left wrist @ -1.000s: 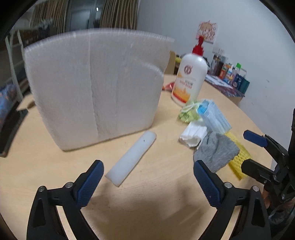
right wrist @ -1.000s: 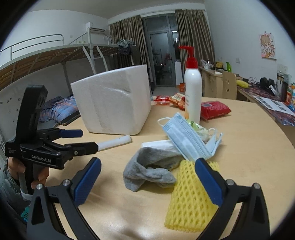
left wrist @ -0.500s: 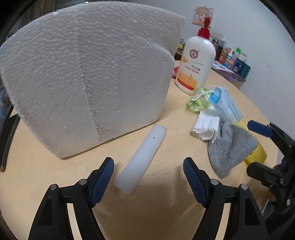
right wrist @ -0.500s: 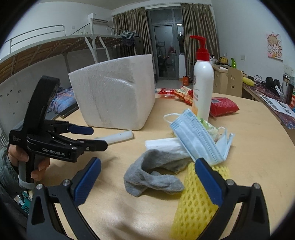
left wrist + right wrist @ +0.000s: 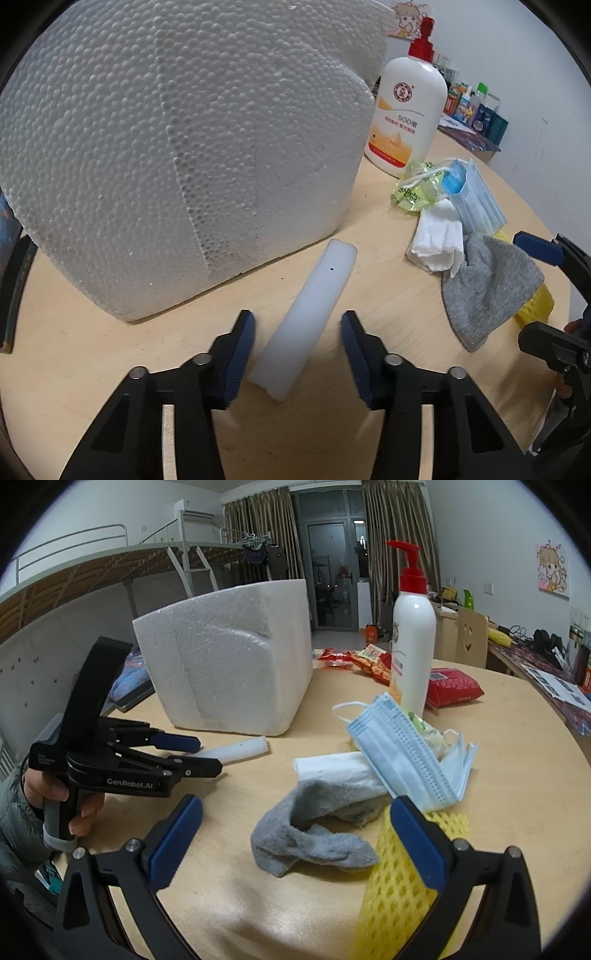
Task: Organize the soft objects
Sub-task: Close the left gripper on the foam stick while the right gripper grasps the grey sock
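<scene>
The left gripper (image 5: 297,349) is closing around the near end of the white foam strip (image 5: 308,317), pads not yet touching it. The strip lies flat on the table (image 5: 92,369), just beside the styrofoam block (image 5: 177,147). The right gripper (image 5: 295,845) hangs wide open over the grey sock (image 5: 314,834), holding nothing.

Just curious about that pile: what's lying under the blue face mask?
The blue face mask lies over a folded white tissue and a green wrapper, its lower edge reaching the yellow foam net. Anything deeper is covered.
</scene>
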{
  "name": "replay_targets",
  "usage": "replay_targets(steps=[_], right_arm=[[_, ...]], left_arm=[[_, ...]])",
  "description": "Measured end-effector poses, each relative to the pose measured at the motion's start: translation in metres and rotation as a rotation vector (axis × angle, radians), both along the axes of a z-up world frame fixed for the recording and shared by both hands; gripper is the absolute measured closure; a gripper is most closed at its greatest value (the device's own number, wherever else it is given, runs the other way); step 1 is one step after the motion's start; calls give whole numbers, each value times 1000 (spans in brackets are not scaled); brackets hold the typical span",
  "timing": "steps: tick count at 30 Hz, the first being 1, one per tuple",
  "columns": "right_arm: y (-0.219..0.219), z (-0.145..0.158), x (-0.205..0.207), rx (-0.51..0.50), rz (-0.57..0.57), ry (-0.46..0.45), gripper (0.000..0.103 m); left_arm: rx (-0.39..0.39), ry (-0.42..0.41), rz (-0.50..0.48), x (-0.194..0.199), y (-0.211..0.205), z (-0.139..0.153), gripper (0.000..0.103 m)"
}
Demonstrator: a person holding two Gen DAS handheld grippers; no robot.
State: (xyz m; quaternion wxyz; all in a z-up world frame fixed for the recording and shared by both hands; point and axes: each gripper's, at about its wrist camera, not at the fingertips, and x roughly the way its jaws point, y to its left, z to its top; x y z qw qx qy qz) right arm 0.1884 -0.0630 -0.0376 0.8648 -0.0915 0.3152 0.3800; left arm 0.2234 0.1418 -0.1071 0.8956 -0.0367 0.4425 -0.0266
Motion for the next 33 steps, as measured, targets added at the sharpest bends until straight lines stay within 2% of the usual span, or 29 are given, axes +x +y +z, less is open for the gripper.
replay_targets(steps=[3,5,8,10,12,13,16,22,33], right_arm=[[3,-2,-2,-25,-10,-6,0],[5,-3,-3,-39,-13,-7,2],[8,-6,-3,-55,-9,1,20],[9,-9,-2,-76,-20,2,39],[9,-12,-1,-94,-31,0,47],[8,-13,-1,-94,-33,9,56],[6,-17,-3,-97,-21,15,73],[5,-17,-9,-90,-3,4,76],[-3,-10,-11,-47,-20,-7,77]], left_arm=[[22,-2,-12,4,-8,-1,62],[29,-2,-19,4,-10,-2,69],[41,-4,-19,4,-12,-2,77],[22,-5,-20,2,-10,-2,80],[8,-9,-17,0,-6,-3,82],[1,-9,-19,-1,-5,-3,85],[7,-22,-23,-5,-5,-2,88],[4,-37,-36,-10,-7,1,95],[-10,-88,-66,-21,-11,13,95]])
